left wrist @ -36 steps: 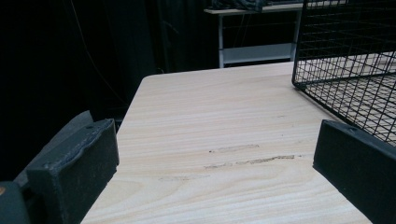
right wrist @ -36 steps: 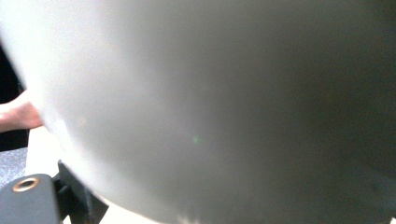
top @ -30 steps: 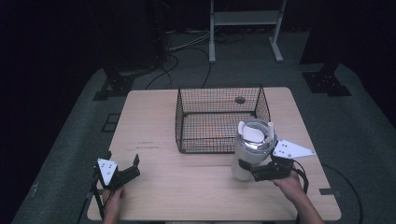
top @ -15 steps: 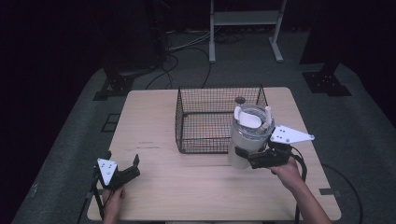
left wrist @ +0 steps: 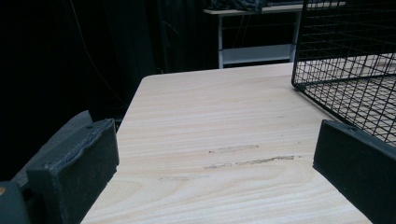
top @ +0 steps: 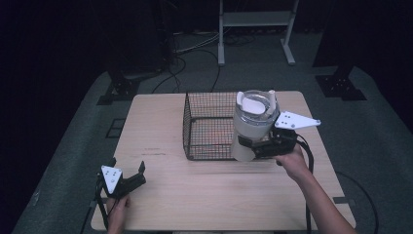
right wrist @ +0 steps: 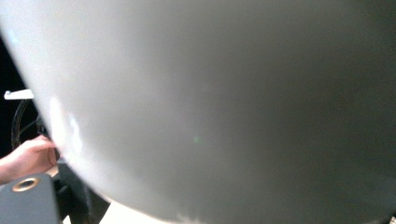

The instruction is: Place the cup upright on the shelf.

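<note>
White jar point(top: 253, 124) lifted higher — right gripper point(top: 253, 146) clamps it over wire basket point(top: 204, 126) | left gripper point(top: 139, 175) unmoved, jaws apart

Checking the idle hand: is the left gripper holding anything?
No: the left gripper rests open on the table, its jaws apart with bare wood between them.

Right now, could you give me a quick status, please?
Right gripper shut on jar, lifted at basket's near right corner. Left gripper open, idle near table's left corner. Basket wall ahead.
</note>
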